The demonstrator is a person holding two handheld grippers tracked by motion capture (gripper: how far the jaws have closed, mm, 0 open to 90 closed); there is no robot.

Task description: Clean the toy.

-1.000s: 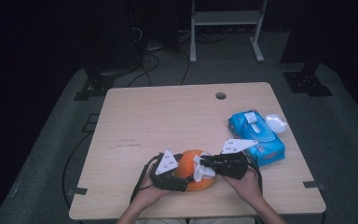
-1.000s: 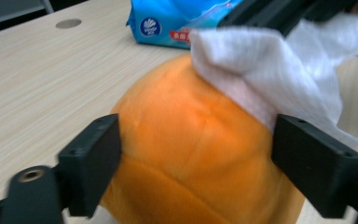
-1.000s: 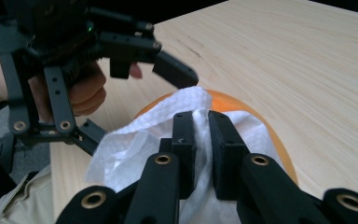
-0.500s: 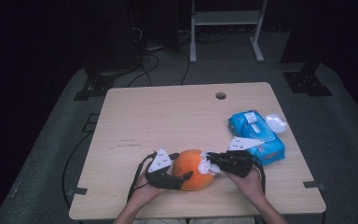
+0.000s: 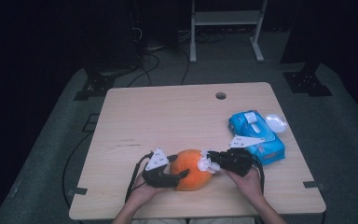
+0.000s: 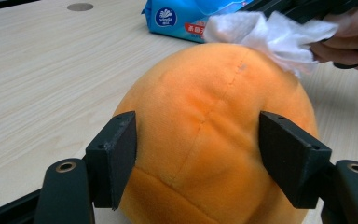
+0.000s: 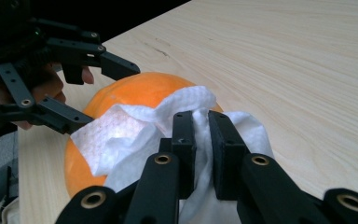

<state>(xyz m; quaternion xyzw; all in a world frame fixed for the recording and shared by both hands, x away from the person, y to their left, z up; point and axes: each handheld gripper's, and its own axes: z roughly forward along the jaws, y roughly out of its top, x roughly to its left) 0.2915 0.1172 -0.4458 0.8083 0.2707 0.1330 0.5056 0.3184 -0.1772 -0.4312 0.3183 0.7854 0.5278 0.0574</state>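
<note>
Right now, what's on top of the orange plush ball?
A crumpled white wipe lies over the top of the orange plush ball, pinched in the right gripper. The left gripper has just been closing its jaws around the ball. The surface under the wipe is hidden.

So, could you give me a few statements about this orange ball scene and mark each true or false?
1. The right claw pinches a white wipe. True.
2. The wipe lies flat on the table. False: it is pressed against the orange ball.
3. The left claw has a jaw on each side of the ball. True.
4. The blue wipes pack sits left of the ball. False: it sits to its right in the high view.
5. The ball is green. False: orange.
</note>
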